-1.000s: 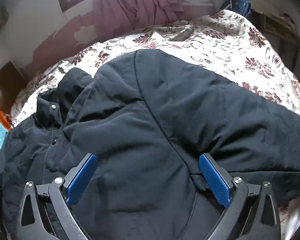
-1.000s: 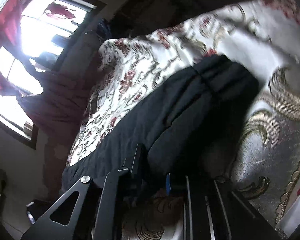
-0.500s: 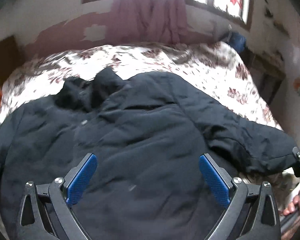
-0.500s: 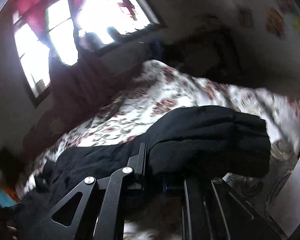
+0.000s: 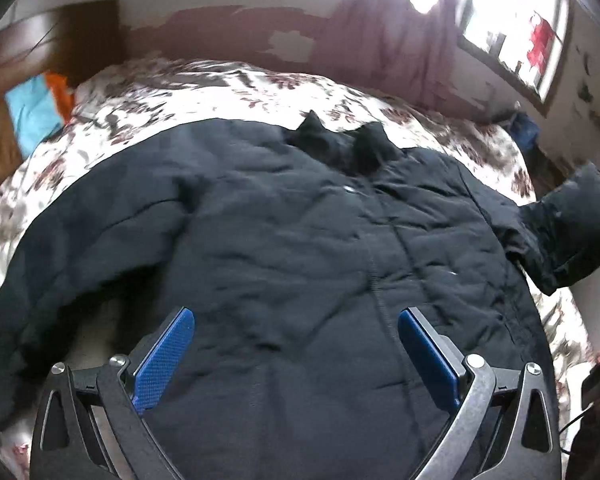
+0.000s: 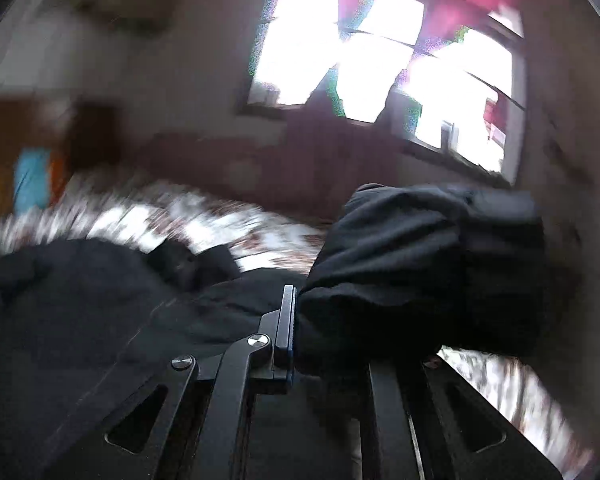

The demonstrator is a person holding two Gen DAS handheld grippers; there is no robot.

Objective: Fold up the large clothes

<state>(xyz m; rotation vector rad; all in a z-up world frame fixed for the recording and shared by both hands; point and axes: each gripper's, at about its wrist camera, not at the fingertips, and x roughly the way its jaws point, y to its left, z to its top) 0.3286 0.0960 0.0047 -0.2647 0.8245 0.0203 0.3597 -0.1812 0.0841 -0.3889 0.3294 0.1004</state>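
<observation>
Lifted clear of the floral quilted bedspread (image 5: 220, 92) now, that padded cuff end of the right sleeve (image 6: 420, 264), with right gripper (image 6: 328, 344) clamped on it, jaws just closing. Left gripper (image 5: 296, 356) spread wide, empty, above the dark padded winter jacket (image 5: 300, 248) lying flat. Risk: bulky sleeve slipping mid-swing, fold landing crooked.

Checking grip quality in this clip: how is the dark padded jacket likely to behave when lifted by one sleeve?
Probably floppy: the sleeve bulges and sags around the shut right gripper. Likely bulky rather than heavy, since the jacket looks quilted. The body would probably drag across the bedspread.
</observation>
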